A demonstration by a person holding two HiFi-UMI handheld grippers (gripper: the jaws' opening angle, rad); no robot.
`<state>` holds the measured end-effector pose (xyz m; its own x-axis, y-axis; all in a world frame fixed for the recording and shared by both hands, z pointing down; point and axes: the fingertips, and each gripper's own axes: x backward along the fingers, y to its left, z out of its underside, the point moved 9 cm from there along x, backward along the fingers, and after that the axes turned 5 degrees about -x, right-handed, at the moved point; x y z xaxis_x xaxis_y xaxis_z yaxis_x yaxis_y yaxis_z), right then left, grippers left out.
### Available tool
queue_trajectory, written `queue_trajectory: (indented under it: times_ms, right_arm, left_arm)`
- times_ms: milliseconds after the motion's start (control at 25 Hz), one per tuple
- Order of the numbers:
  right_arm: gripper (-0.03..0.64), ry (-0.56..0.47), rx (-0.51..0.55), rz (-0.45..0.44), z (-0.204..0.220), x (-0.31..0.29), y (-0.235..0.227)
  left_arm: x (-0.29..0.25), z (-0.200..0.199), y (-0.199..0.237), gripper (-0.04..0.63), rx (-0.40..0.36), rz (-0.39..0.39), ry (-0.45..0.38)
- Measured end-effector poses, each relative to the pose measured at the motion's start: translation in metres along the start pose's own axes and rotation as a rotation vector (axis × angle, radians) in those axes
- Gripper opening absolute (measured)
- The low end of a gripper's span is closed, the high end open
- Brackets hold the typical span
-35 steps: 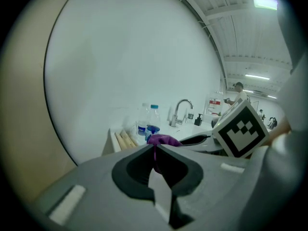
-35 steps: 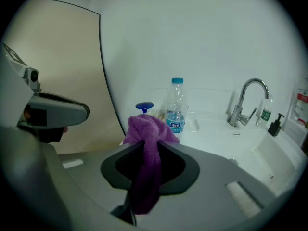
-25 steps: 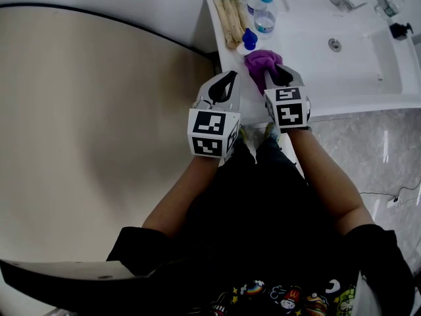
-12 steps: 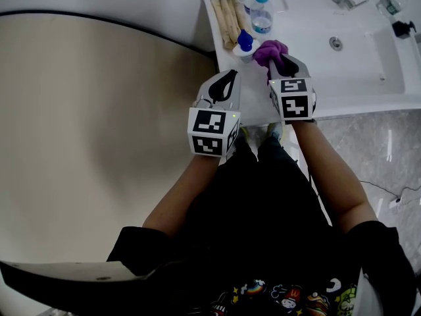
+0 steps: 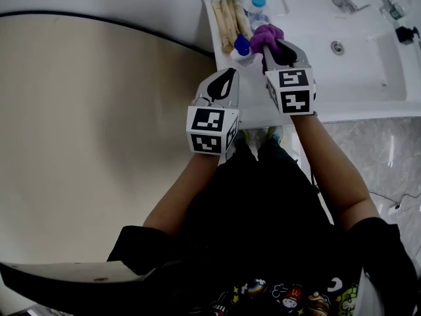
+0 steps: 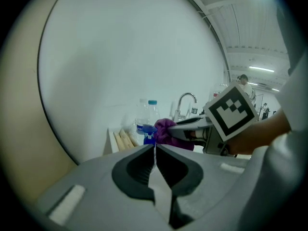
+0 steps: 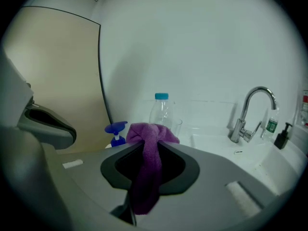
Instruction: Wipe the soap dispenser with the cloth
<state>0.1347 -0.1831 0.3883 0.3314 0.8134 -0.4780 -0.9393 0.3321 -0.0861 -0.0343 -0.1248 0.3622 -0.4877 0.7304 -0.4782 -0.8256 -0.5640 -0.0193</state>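
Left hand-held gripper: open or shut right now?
Shut: the left hand-held gripper shows its jaws meeting along a thin seam, nothing between them.

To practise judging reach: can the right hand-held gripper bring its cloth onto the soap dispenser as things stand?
Probably yes. The right hand-held gripper, shut on the purple cloth, sits just beside the soap dispenser with nothing between them.

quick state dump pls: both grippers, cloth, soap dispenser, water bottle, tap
left gripper: shut, empty.
right gripper: shut on purple cloth.
purple cloth: pinched between the right jaws, bunched past their tips.
soap dispenser: upright on the counter, beside the cloth; contact can't be told.
water bottle: upright, cap on.
tap: no water seen running.
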Motion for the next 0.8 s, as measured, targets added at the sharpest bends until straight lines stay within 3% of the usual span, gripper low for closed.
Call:
queue_trajectory:
  times_ms: [800]
  right_arm:
    - [0.103,0.253,0.125,-0.062,0.084,-0.048,-0.018]
  left_arm:
    - [-0.018,0.012,-0.01,0.006,0.065,-0.07,0.047]
